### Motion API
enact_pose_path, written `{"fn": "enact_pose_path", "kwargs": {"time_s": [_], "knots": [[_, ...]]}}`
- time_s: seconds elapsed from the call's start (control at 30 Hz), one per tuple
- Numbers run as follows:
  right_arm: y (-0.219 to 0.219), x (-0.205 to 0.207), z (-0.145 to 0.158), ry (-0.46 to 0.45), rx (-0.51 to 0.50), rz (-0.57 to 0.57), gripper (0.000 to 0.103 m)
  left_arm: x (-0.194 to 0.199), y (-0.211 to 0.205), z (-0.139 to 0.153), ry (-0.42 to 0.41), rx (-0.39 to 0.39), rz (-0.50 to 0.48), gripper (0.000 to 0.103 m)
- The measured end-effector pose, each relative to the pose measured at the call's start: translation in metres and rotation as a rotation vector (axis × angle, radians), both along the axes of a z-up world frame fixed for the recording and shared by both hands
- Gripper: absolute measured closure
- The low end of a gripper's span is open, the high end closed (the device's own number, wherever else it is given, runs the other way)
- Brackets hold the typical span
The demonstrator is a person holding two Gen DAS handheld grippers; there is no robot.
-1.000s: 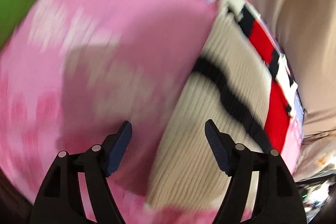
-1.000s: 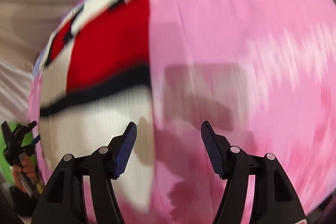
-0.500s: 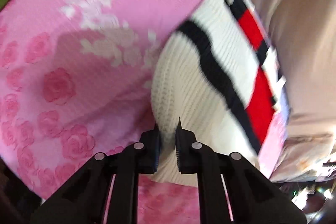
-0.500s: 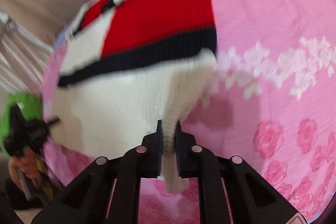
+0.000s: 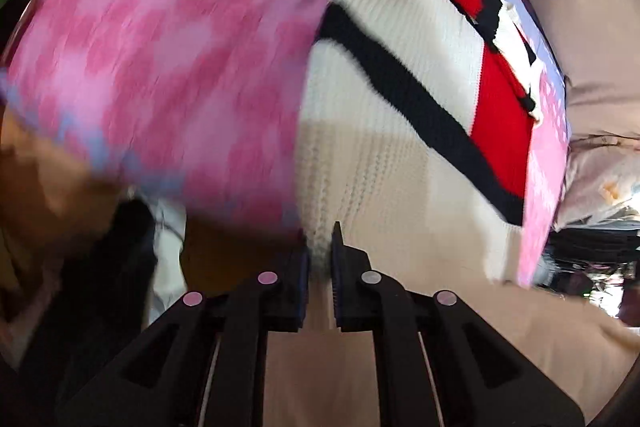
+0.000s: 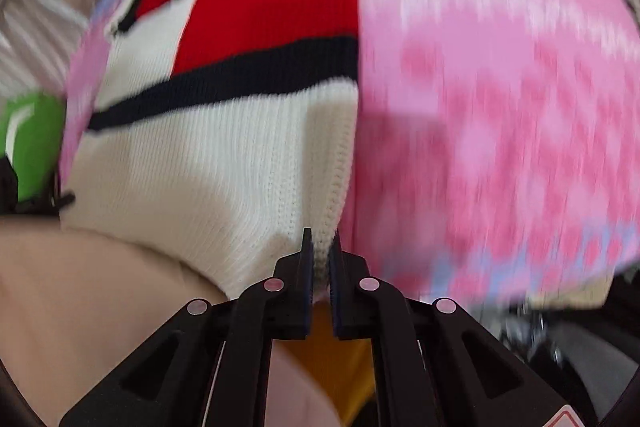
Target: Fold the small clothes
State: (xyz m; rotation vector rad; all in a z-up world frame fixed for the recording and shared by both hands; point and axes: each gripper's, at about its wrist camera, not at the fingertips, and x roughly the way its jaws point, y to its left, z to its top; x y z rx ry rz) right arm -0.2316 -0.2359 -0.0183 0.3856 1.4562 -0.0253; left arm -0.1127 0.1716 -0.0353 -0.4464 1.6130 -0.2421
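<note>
A small knit sweater (image 5: 384, 115), cream with a black stripe and red panels, lies on a pink rose-patterned sheet (image 5: 168, 47). My left gripper (image 5: 320, 251) is shut on the sweater's left bottom corner. The sweater also shows in the right wrist view (image 6: 224, 155), where my right gripper (image 6: 320, 255) is shut on its right bottom corner. The hem is lifted off the pink sheet (image 6: 500, 107) and drawn toward both cameras. Both views are blurred by motion.
Beige fabric (image 5: 592, 7) lies beyond the sheet's far edge. A green object (image 6: 28, 139) sits at the left in the right wrist view. The sheet's near edge shows, with brown and dark things (image 5: 120, 247) below it and something orange (image 6: 332, 355) under my right gripper.
One second ago both grippers were open over the sweater's hem. They shut on its two bottom corners and have since pulled the hem back past the sheet's near edge.
</note>
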Motion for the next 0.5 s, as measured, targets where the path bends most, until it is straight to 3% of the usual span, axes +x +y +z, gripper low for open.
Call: {"fn": "enact_pose_path", "kwargs": {"time_s": [0.07,0.13,0.23,0.3,0.4,0.47,0.5], "knots": [[0.004,-0.012,0.012,0.021,0.038,0.022,0.098,0.007,0.005,0.025,-0.037,-0.025,0.017,0.095],[-0.007,0.004,0.040,-0.058,0.064,-0.001,0.098,0.033,0.003,0.048,-0.115,-0.061,0.049,0.095],[-0.045,0.063,0.082,-0.295,0.062,-0.100,0.098,0.098,-0.016,0.073,-0.321,-0.061,0.041,0.094],[-0.069,0.106,0.084,-0.421,0.054,-0.161,0.098,0.152,-0.037,0.072,-0.426,-0.072,0.057,0.093],[-0.092,0.170,0.053,-0.490,0.052,-0.262,0.094,0.198,-0.054,0.057,-0.528,-0.007,0.122,0.081],[-0.100,0.194,0.035,-0.478,0.021,-0.362,0.086,0.219,-0.062,0.044,-0.607,0.056,0.175,0.054],[-0.102,0.197,0.030,-0.475,0.014,-0.408,0.085,0.225,-0.058,0.041,-0.605,0.086,0.195,0.051]]}}
